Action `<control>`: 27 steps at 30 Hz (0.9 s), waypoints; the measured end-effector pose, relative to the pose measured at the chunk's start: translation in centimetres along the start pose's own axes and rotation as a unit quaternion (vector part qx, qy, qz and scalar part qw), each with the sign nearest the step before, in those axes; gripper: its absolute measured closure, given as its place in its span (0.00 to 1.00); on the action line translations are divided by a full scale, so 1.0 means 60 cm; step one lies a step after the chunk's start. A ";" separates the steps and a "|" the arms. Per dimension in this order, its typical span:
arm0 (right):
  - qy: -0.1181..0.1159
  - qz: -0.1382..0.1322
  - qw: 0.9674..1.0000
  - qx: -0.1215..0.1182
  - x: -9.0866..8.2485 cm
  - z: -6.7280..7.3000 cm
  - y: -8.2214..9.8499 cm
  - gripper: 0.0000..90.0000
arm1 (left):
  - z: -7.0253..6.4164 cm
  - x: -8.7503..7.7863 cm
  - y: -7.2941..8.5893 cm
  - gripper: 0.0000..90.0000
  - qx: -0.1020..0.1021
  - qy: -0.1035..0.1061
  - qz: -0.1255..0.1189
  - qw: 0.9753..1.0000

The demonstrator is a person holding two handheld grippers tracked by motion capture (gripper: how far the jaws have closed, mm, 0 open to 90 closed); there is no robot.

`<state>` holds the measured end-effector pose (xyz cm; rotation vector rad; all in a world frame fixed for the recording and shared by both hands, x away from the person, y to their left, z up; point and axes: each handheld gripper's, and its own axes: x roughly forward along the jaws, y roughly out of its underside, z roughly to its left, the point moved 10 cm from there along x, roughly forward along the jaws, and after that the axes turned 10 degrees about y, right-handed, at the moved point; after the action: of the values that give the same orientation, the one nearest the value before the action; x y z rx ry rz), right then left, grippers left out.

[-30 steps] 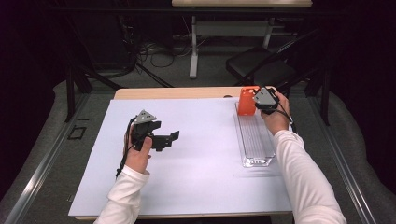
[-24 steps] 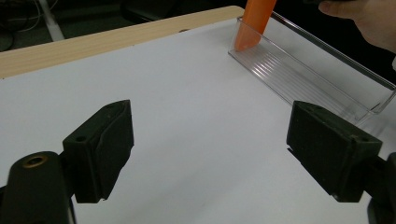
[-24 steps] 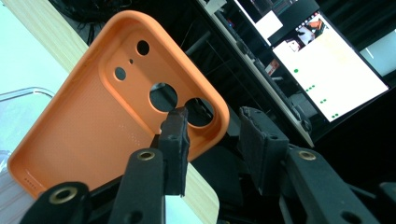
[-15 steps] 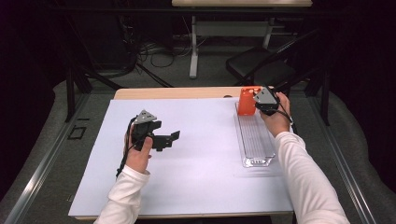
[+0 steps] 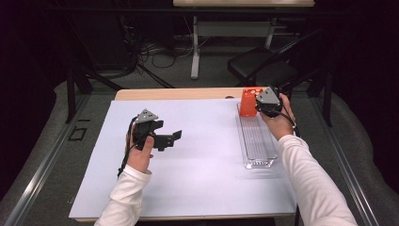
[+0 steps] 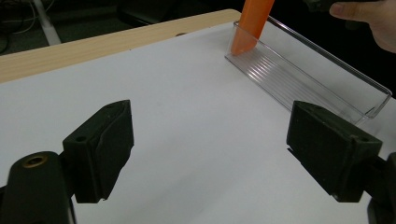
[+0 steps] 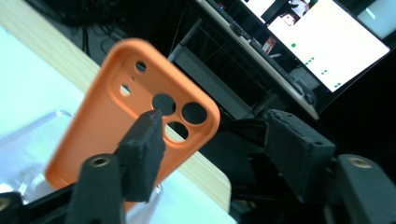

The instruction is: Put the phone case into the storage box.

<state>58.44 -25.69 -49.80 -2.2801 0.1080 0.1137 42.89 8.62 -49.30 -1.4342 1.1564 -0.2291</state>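
Orange silicone phone case (image 5: 248, 102) stands tilted in far end of clear plastic ribbed tray (image 5: 257, 141). Right gripper (image 7: 212, 140) beside case; fingers (image 7: 142, 149) have just been opening, spread, nothing pinched. Step judged: release after placement. Left gripper (image 5: 175, 136) idle left of tray, fingers spread, empty. Next: withdraw right gripper without tipping case.

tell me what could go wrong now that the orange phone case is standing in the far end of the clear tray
1. The orange phone case stands tilted in the far end of the clear tray; the right gripper has just been opening its jaws, so the case might tip over.
2. One jaw sits close in front of the case, so pulling back could snag it.
3. The tray looks light and may slide on the white sheet if bumped; the left gripper hangs open, away from it.
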 end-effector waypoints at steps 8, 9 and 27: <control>-0.008 0.018 0.998 0.064 -0.009 0.000 -0.009 0.27 | 0.013 -0.004 0.001 0.17 -0.009 -0.002 -0.002 1.000; -0.007 0.019 0.998 0.065 -0.009 0.000 -0.010 0.25 | 0.012 -0.004 -0.001 0.17 -0.009 -0.002 -0.005 1.000; -0.036 0.051 0.984 0.165 -0.020 0.000 -0.023 0.17 | 0.009 -0.004 -0.004 0.17 -0.009 0.006 -0.008 1.000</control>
<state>57.41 -24.74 -48.62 -1.9377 0.1916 0.2167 43.28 9.12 -49.14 -1.4601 1.1599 -0.2377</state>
